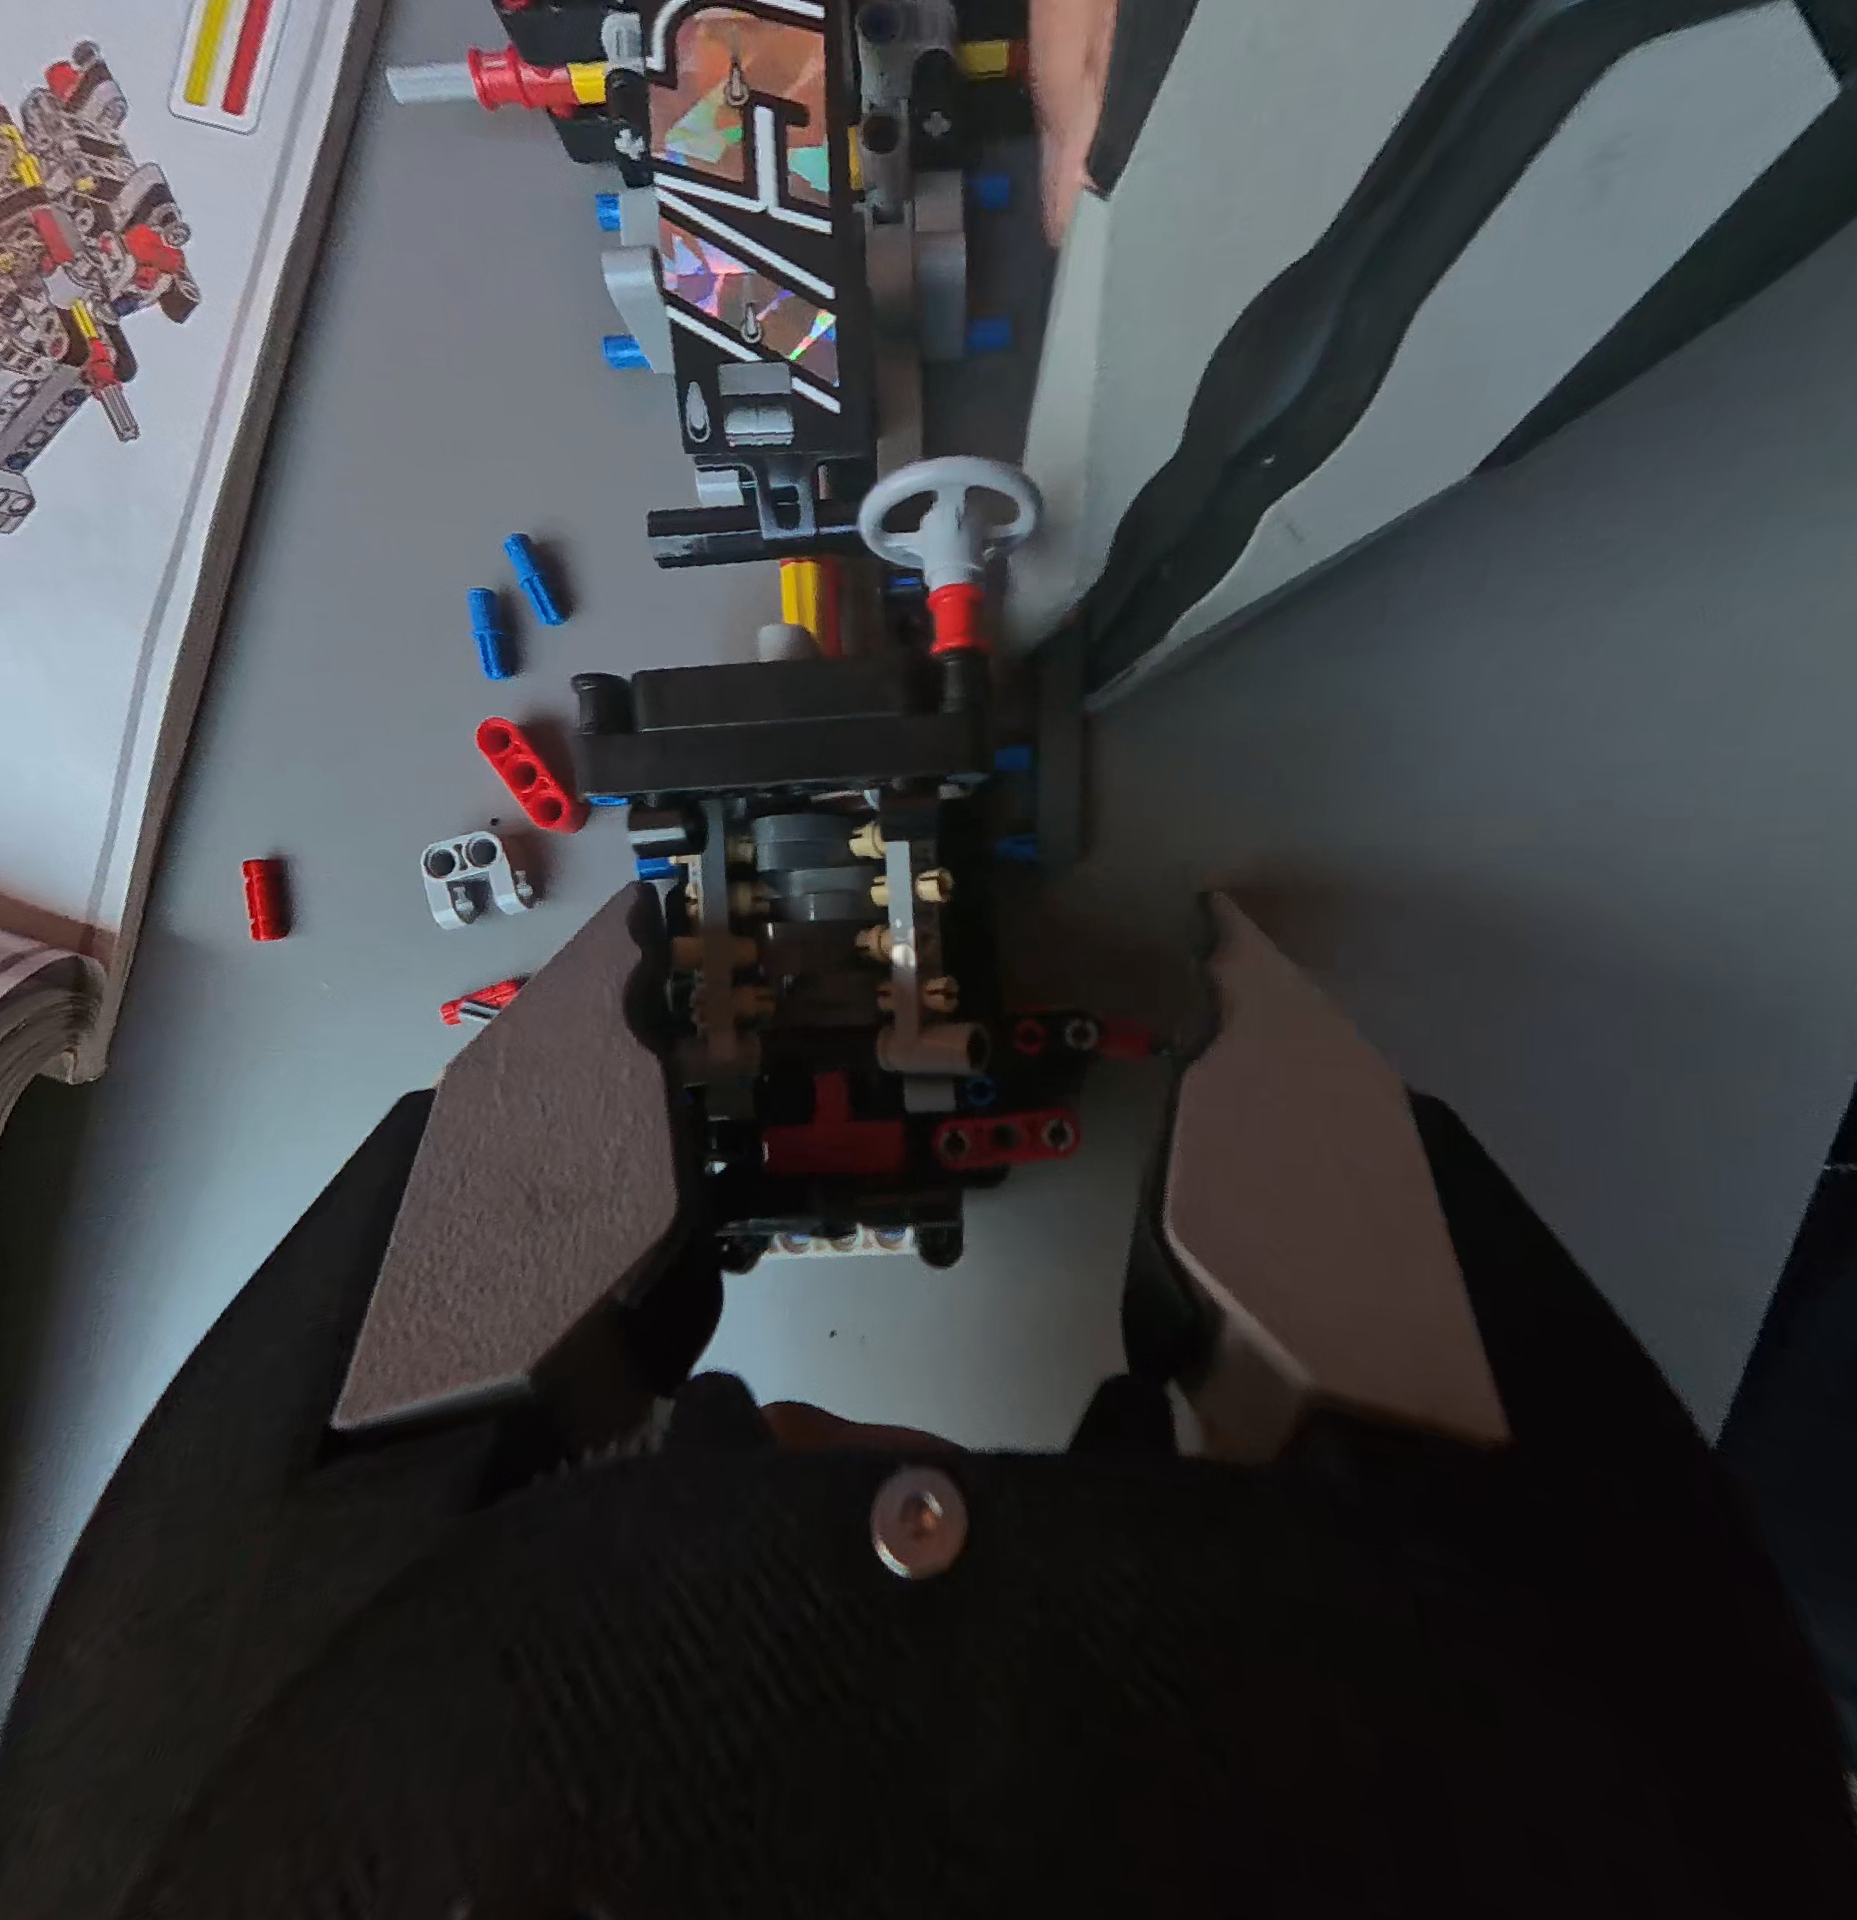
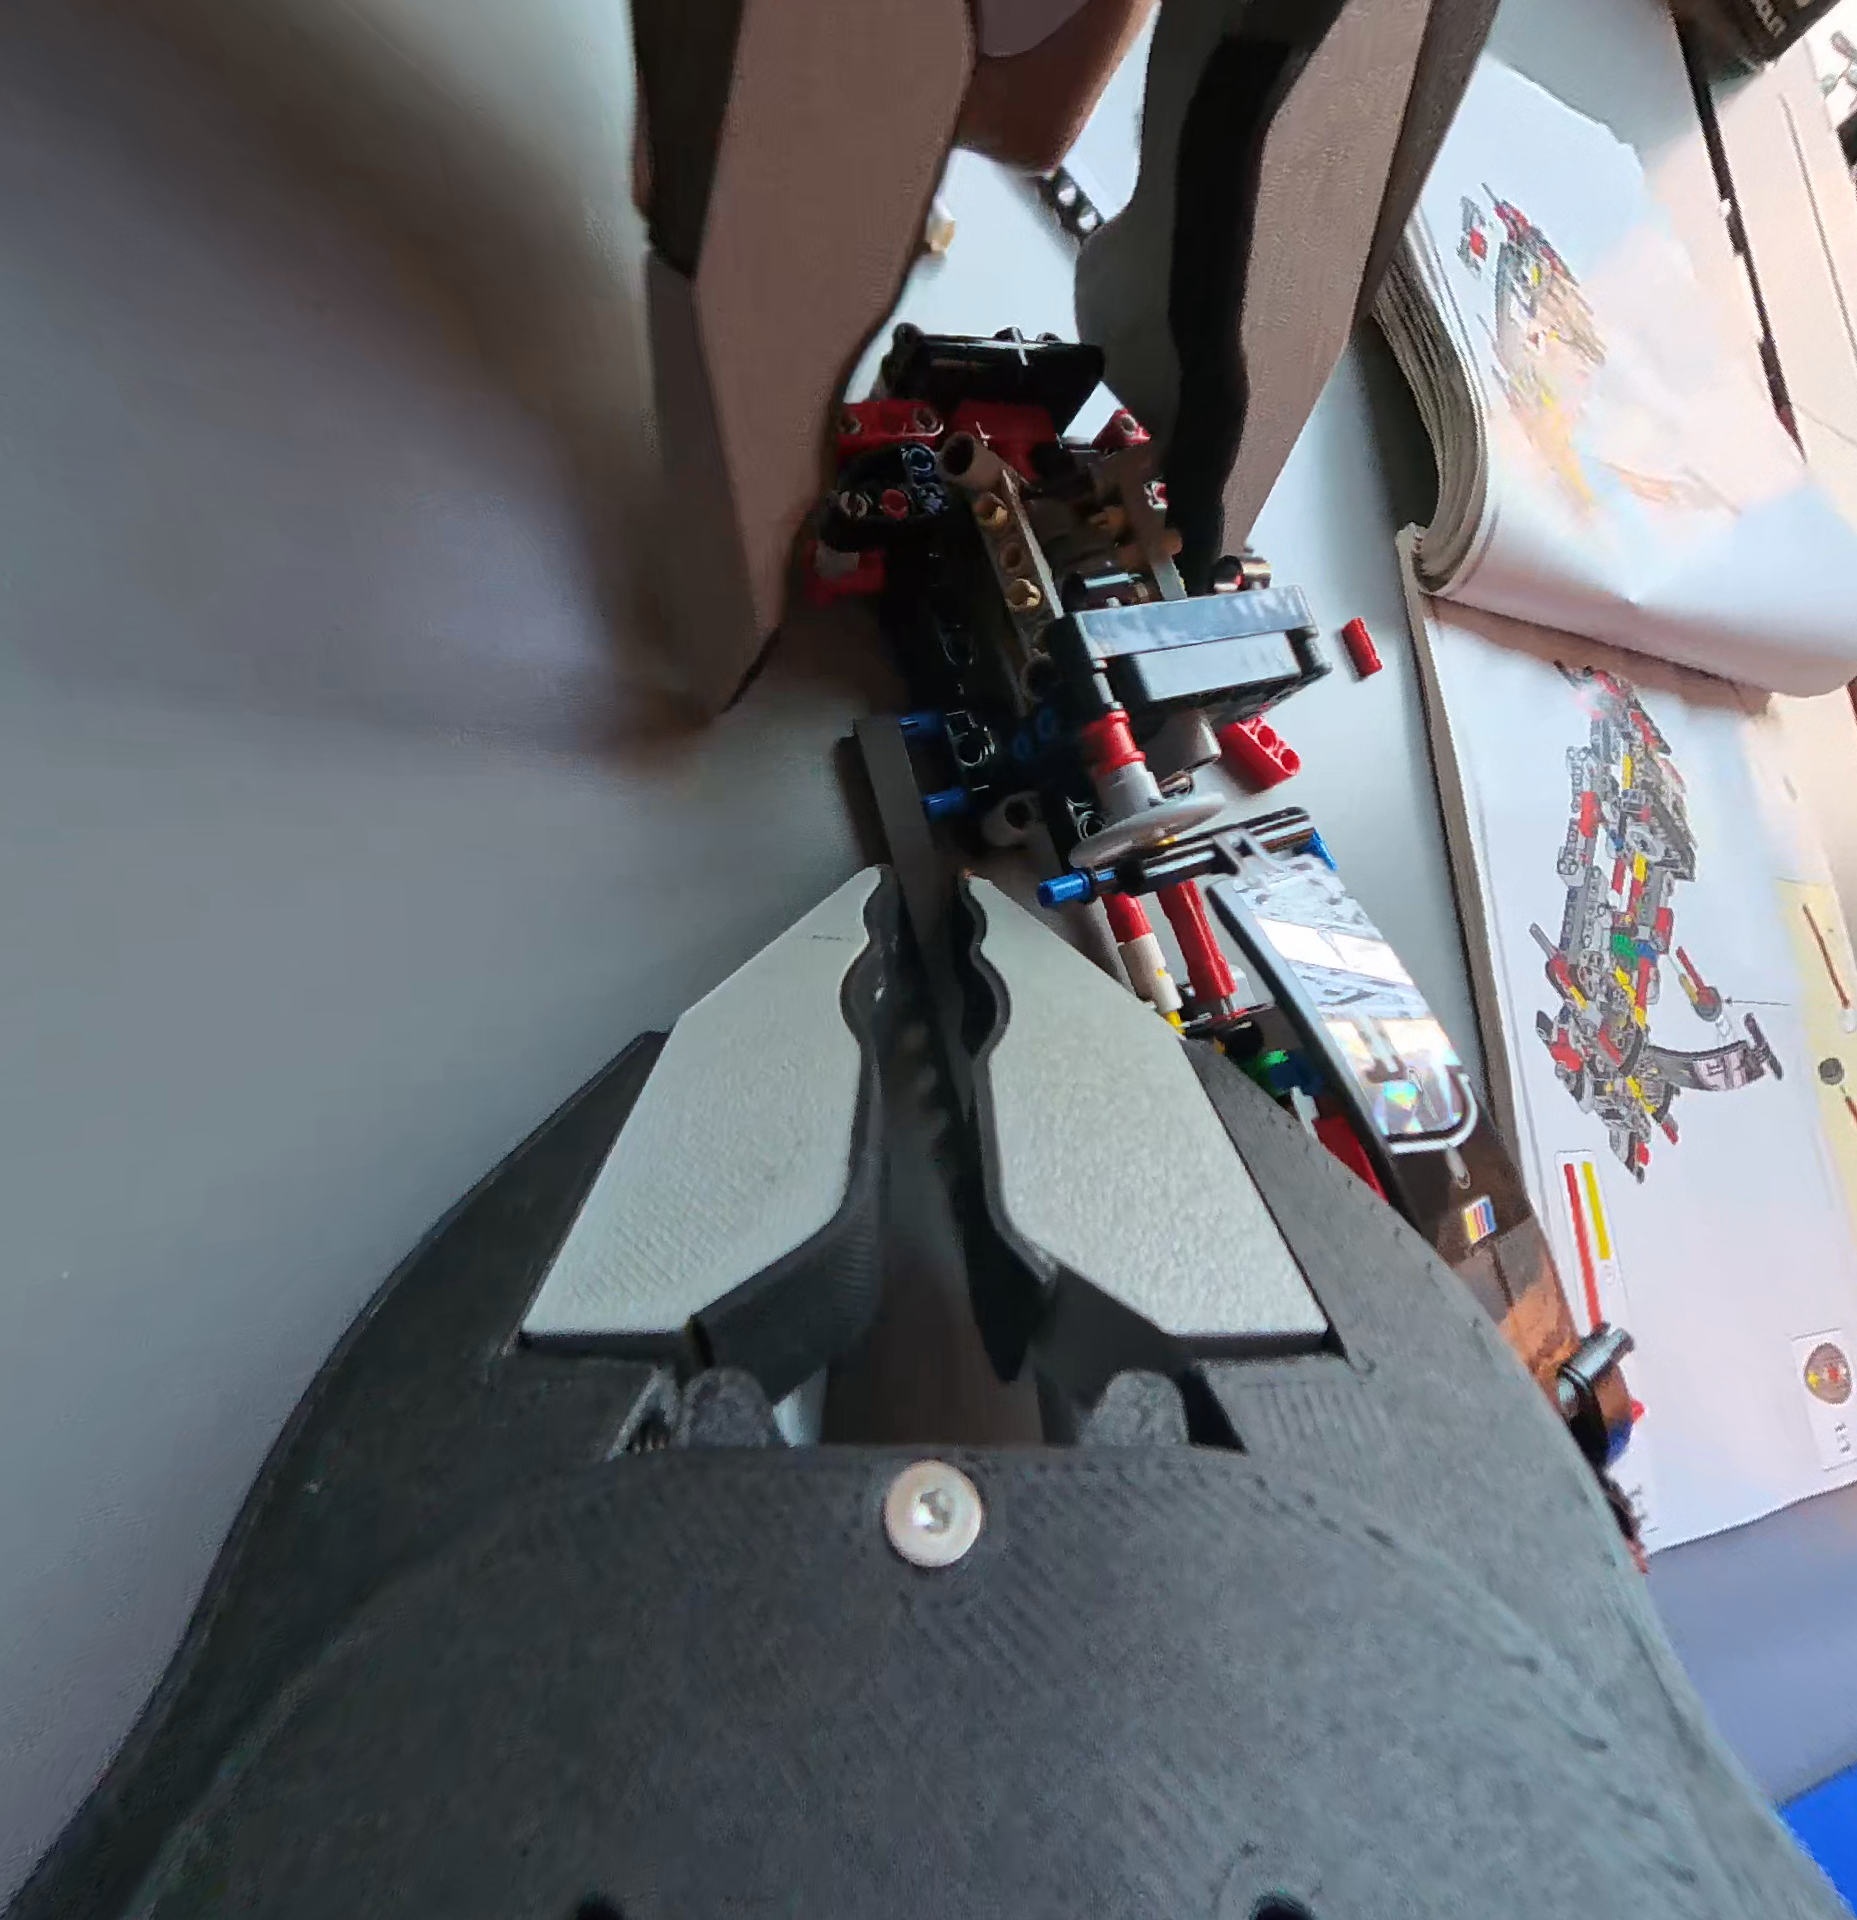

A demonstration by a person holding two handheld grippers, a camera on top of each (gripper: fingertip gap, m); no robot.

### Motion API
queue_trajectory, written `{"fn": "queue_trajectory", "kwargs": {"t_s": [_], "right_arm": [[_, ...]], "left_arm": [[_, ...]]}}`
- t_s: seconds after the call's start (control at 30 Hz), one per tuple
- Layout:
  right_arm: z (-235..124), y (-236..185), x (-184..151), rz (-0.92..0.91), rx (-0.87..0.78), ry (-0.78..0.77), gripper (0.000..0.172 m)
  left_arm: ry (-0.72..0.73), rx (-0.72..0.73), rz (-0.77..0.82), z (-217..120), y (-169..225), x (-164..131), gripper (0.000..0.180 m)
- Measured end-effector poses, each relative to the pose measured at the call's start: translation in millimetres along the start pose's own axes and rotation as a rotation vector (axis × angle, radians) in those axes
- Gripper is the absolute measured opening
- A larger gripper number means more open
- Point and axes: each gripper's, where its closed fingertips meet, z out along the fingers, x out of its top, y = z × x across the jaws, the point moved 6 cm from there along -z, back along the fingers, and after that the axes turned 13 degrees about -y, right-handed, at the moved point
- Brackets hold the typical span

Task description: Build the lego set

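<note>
We see the brick-built car chassis [image 1: 799,727] on the grey table [image 1: 384,623], its far end cut off. The right gripper [image 2: 924,914] pinches its dark side beam [image 2: 898,810]; the left gripper [image 1: 924,977] straddles it, spread wide. Loose blue pins [image 1: 513,603] and an instruction booklet [image 1: 93,312] lie beside.

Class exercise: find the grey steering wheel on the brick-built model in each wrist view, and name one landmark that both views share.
Left wrist view: steering wheel just above centre, seen face-on, on a red-collared shaft, beyond the black block.
Right wrist view: steering wheel right of centre, seen edge-on, just past the gripper's tips.
Shared landmark: the loose red three-hole beam on the table beside the model.
</note>
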Motion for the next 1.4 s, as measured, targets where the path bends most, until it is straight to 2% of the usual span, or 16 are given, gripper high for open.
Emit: {"fn": "queue_trajectory", "kwargs": {"t_s": [0.13,0.5,1.13,1.23,1.3,1.4], "right_arm": [[-1.2,-1.2,0.3,-0.012,0.004,0.012,0.006],[-1.8,5.8,0.1,0.048,0.141,0.044,0.006],[1.0,13.7,0.3,0.184,0.211,0.024,0.008],[2.0,11.9,1.4,0.210,0.240,0.007,0.008],[1.7,13.9,2.2,0.245,0.249,0.004,0.008],[1.6,16.4,2.2,0.289,0.251,0.004,0.008]], "left_arm": [[0.005,0.001,-0.006,-1.3,-5.3,-1.4,0.084],[0.002,-0.040,0.057,-0.9,-13.5,-1.9,0.083],[0.006,-0.025,0.075,-0.5,-14.3,0.3,0.081],[-0.002,-0.011,0.067,-1.2,-17.8,2.0,0.070],[-0.010,-0.021,0.062,-0.7,-19.2,2.2,0.071],[-0.027,-0.034,0.065,1.1,-15.0,2.9,0.090]]}}
